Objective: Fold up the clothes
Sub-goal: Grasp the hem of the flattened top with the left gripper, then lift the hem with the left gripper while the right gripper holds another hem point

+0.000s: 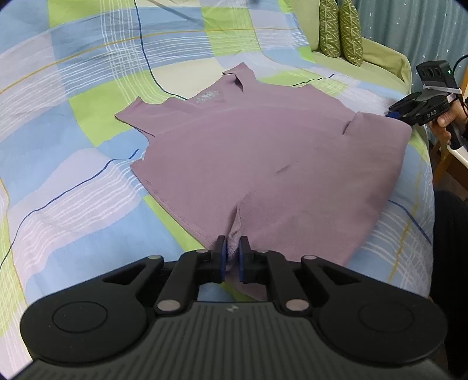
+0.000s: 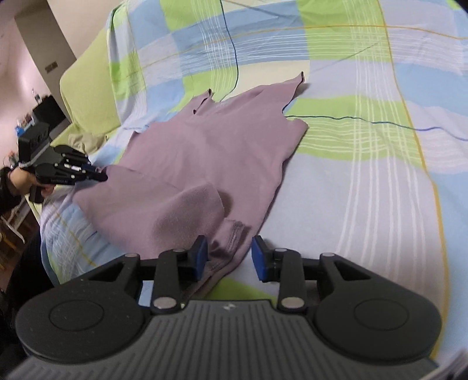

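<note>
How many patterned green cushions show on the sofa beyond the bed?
2. Both stand upright side by side on the light green sofa, top right of the left wrist view: one cushion on the left, the other right of it. More may be out of frame.

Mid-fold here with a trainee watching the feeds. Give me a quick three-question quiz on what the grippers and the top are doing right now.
1. True or false: the left gripper is shut on the hem of the mauve sleeveless top.
2. Multiple choice: the right gripper is A) shut on a strap, B) open with a corner of the top's hem between its fingers, C) far off the bed.
3. Fill in: the top lies on a ____ bedsheet.

Key:
1. True; the blue pads pinch bunched fabric.
2. B; the fingers stand apart, not yet closed.
3. Checked, in blue, green and lilac.
</note>
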Available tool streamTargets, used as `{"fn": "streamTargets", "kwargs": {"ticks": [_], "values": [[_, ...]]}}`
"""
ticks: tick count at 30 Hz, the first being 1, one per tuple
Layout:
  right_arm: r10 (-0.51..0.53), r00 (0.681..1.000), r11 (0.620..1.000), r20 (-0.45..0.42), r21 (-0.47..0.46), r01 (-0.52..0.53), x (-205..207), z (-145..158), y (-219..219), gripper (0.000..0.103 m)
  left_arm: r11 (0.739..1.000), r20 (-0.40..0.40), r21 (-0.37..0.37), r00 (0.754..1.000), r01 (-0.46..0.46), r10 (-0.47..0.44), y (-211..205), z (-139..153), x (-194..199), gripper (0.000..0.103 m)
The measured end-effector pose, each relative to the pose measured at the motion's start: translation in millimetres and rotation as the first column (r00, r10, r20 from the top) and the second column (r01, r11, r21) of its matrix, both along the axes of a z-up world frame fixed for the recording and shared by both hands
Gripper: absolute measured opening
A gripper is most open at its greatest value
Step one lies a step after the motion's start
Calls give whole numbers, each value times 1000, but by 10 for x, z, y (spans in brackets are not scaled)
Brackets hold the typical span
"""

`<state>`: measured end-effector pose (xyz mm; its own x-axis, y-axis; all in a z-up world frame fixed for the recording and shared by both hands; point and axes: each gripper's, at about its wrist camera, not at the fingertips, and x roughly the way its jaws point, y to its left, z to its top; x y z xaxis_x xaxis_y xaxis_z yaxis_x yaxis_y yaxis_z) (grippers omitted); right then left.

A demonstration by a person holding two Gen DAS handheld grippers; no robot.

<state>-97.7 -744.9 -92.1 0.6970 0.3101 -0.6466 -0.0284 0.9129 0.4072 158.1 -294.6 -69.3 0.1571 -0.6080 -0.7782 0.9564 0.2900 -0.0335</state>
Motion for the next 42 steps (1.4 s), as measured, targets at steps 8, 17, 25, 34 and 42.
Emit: {"fn": "streamTargets", "kwargs": {"ticks": [8, 17, 25, 34, 42], "values": [[15, 999, 991, 29, -131, -11, 36, 65, 178, 23, 1000, -18, -7, 1000, -15, 15, 9, 52, -49, 39], [-4, 998, 982, 64, -187, 16, -29, 117, 252, 6, 999, -5, -21, 999, -41, 41, 40, 6, -79, 23], [1, 999, 985, 44, -175, 7, -10, 82, 284, 12, 996, -18, -42, 997, -75, 74, 56, -37, -57, 20], [-43, 995, 981, 93, -185, 60, -174, 236, 338, 2, 974, -9, -156, 986, -165, 166, 317, 258, -144, 0], [-143, 960, 965, 241, -180, 189, -197, 792, 21, 2, 964, 44, -199, 981, -175, 187, 214, 525, 99, 0]]}}
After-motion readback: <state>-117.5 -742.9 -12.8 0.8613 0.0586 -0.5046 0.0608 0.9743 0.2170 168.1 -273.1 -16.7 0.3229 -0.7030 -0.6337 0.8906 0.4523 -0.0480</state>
